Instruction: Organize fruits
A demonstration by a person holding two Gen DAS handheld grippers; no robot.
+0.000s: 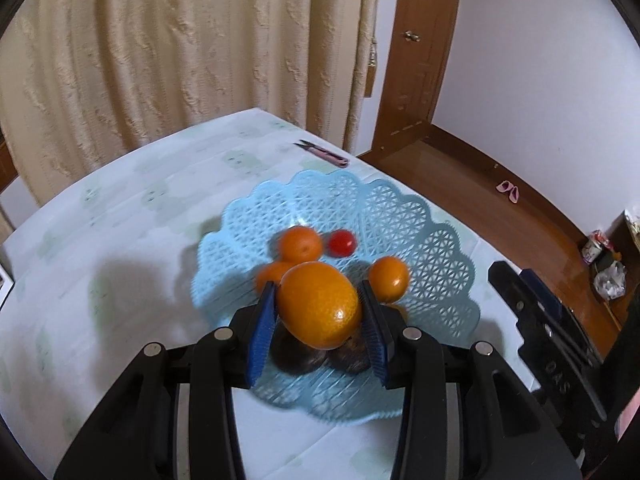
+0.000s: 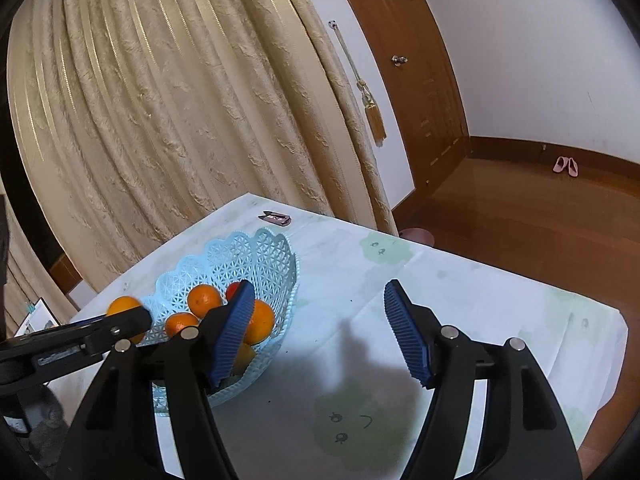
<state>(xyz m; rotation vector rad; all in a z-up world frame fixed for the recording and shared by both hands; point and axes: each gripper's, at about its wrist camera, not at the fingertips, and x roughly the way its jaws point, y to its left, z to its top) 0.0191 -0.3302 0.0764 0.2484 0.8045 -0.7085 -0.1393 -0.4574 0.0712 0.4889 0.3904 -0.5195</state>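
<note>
My left gripper [image 1: 319,294] is shut on a large orange [image 1: 318,306] and holds it above the near part of a light blue lattice basket [image 1: 404,216]. The basket holds smaller oranges [image 1: 300,243], a small red fruit [image 1: 342,242] and dark round fruits [image 1: 298,354] under the held orange. In the right wrist view my right gripper [image 2: 320,312] is open and empty over the tablecloth, just right of the basket [image 2: 256,256]. The left gripper [image 2: 100,330] shows there with its orange [image 2: 124,306] at the basket's left rim.
The table carries a pale cloth with green prints [image 2: 460,304]. A small pink clipper [image 1: 326,155] lies at the far edge. Beige curtains [image 1: 180,48] hang behind. A wooden floor [image 2: 540,216] with pink slippers [image 2: 565,166] lies to the right.
</note>
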